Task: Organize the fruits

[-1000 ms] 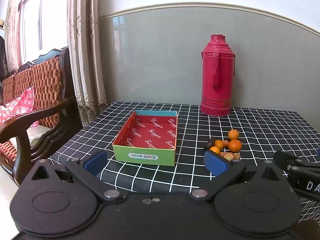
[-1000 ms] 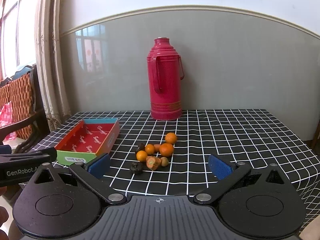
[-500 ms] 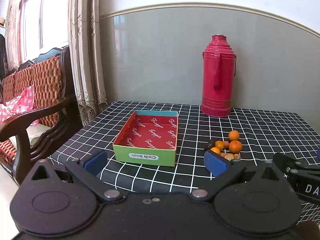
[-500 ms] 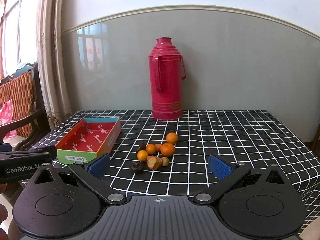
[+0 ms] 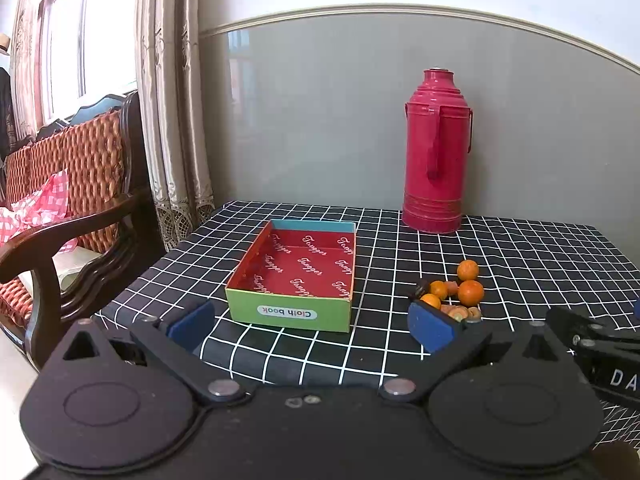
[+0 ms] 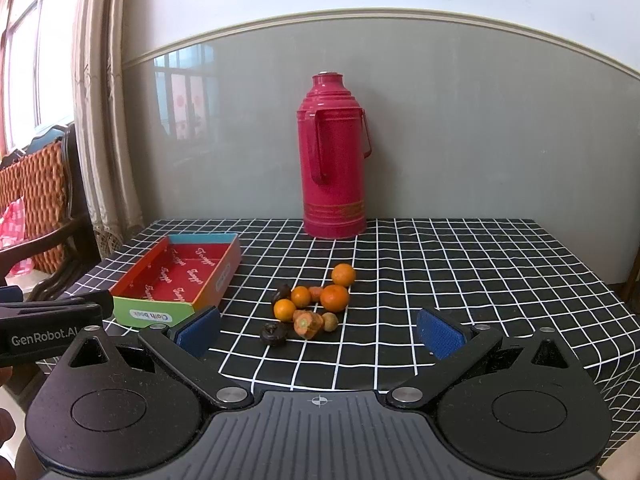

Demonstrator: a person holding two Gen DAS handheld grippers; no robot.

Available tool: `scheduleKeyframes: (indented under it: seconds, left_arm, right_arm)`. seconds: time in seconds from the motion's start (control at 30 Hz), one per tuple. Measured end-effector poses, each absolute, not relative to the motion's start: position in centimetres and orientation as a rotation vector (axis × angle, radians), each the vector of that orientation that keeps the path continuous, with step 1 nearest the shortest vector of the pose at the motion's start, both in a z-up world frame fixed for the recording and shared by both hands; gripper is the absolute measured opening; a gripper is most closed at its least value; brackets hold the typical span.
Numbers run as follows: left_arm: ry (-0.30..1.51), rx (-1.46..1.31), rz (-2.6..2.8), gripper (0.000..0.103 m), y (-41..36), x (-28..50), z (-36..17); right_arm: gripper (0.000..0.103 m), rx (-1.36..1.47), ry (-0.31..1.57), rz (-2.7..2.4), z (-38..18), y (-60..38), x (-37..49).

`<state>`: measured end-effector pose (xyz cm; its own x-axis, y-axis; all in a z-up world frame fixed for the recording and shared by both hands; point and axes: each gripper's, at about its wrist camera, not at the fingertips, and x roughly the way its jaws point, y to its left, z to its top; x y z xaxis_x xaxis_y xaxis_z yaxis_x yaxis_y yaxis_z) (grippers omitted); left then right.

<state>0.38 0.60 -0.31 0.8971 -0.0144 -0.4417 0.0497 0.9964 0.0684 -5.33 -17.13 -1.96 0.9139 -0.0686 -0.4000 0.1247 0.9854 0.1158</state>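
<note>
A pile of small oranges (image 6: 335,298) and darker fruits (image 6: 273,333) lies on the checked tablecloth; it also shows in the left wrist view (image 5: 470,293). An empty open box (image 5: 296,270) with red lining and a green front stands left of the pile; it also shows in the right wrist view (image 6: 180,274). My left gripper (image 5: 310,324) is open and empty, held before the box at the table's front edge. My right gripper (image 6: 320,330) is open and empty, held short of the pile.
A tall red thermos (image 6: 334,160) stands at the back by the grey wall; it also shows in the left wrist view (image 5: 436,152). A wooden armchair (image 5: 68,216) with a red cushion stands left of the table, by the curtain (image 5: 172,100).
Both grippers have shifted very slightly; the scene is nearly the same. Nothing was taken hold of or let go.
</note>
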Motion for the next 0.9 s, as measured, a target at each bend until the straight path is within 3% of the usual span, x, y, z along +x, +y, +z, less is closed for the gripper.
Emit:
scheduleKeyframes:
  seconds: [0.9]
  left_arm:
    - [0.461, 0.103, -0.031, 0.097, 0.56, 0.78, -1.03]
  right_arm:
    - [0.103, 0.142, 0.404, -0.127, -2.58, -17.99, -5.2]
